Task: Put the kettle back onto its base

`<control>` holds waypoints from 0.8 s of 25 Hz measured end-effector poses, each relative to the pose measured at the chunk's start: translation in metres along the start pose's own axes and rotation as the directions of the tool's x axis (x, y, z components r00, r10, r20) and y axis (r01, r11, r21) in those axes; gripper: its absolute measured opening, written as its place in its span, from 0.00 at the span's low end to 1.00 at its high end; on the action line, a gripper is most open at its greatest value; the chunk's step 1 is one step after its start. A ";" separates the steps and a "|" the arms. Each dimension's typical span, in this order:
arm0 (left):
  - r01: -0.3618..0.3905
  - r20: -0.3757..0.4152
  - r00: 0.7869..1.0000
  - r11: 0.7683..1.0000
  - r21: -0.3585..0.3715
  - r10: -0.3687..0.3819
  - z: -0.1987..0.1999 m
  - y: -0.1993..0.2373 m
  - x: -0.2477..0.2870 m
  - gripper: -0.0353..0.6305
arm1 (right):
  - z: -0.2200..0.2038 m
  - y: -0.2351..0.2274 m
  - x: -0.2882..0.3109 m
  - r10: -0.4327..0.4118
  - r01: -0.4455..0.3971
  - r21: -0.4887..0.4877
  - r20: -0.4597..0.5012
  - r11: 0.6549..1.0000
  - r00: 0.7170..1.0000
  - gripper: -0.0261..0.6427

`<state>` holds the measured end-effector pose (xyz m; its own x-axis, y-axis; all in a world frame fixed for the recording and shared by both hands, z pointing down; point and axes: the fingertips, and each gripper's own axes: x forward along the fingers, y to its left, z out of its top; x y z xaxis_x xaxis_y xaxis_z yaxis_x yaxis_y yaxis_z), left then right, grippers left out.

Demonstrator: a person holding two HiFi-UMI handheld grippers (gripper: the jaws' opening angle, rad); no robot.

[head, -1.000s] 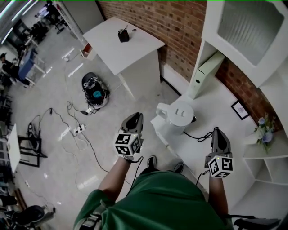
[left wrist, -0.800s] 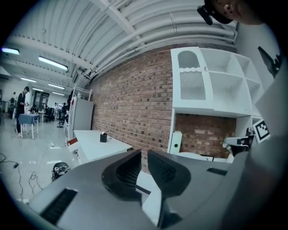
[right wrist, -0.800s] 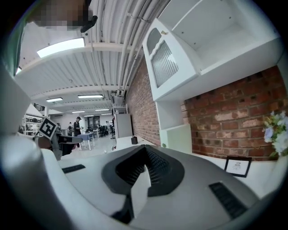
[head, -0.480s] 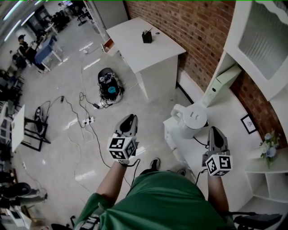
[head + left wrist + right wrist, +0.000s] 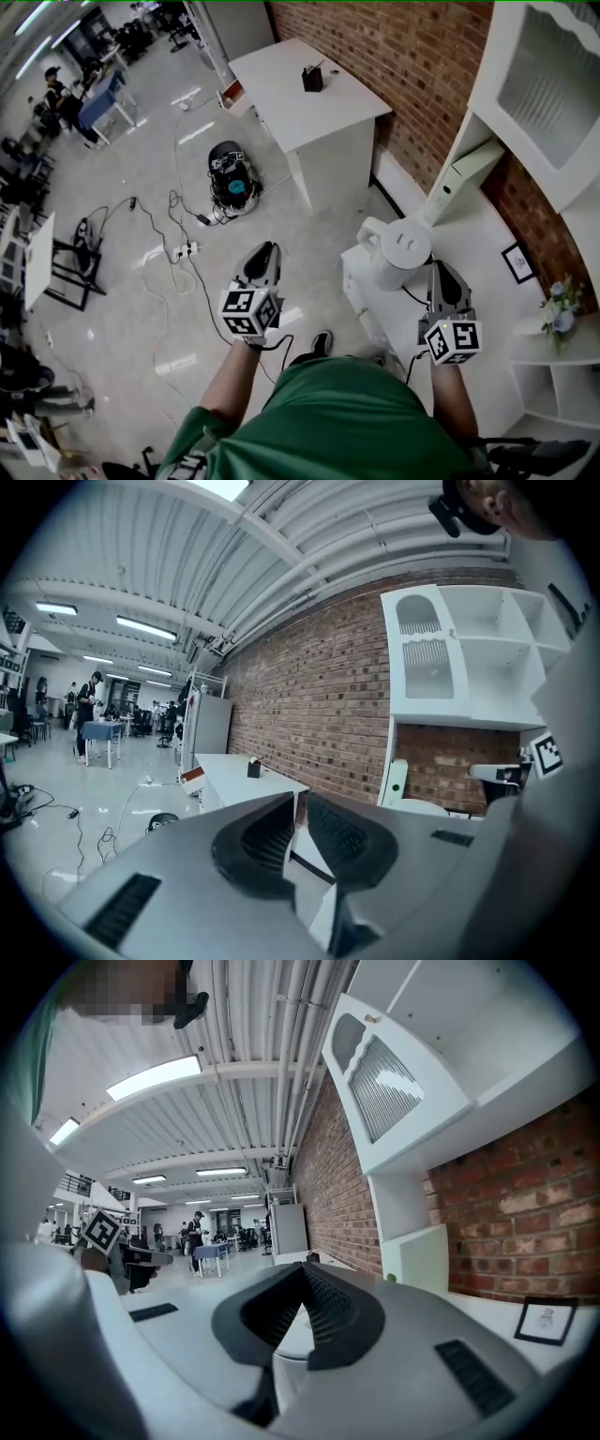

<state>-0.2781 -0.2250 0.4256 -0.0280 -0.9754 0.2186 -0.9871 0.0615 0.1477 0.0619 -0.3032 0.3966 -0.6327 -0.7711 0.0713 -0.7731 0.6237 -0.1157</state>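
Head view: upright kettle (image 5: pixel 405 251), handle pointing left; left tool (image 5: pixel 266 251) and right tool (image 5: pixel 440 270) clenched, empty.

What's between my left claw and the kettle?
In the head view: bare floor, then the white counter's edge. Nothing else separates the left claw from the kettle.

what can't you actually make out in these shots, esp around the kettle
- Base: in the head view the white kettle covers whatever is under it, so I cannot tell if it sits on a base.
- Kettle, right gripper view: the right tool blocks nearly all of it.
- Dark object on the white table, head view: too small to identify.
- Framed picture, head view: print too small to read.
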 end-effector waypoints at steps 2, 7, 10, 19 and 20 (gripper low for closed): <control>-0.001 0.002 1.000 1.000 -0.004 0.001 -0.001 -0.003 0.001 0.14 | -0.001 -0.003 -0.002 0.002 -0.002 -0.002 0.000 1.000 1.000 0.06; 0.009 -0.003 1.000 1.000 0.003 -0.009 -0.005 -0.016 0.004 0.14 | -0.002 -0.013 -0.011 -0.005 0.005 -0.001 0.004 1.000 1.000 0.06; 0.020 -0.015 1.000 1.000 0.003 -0.020 -0.008 -0.025 0.004 0.14 | -0.002 -0.017 -0.018 -0.010 0.010 0.003 0.001 1.000 1.000 0.06; 0.039 -0.049 0.998 0.999 -0.007 -0.040 -0.016 -0.055 0.011 0.14 | -0.005 -0.039 -0.038 -0.029 0.030 0.013 -0.010 0.999 1.000 0.06; 0.044 -0.052 0.998 0.999 -0.010 -0.045 -0.017 -0.059 0.012 0.14 | -0.005 -0.042 -0.041 -0.034 0.034 0.015 -0.011 0.999 0.999 0.06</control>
<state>-0.2171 -0.2365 0.4359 0.0244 -0.9648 0.2617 -0.9858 0.0204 0.1669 0.1202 -0.2972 0.4038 -0.6068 -0.7902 0.0861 -0.7933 0.5952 -0.1281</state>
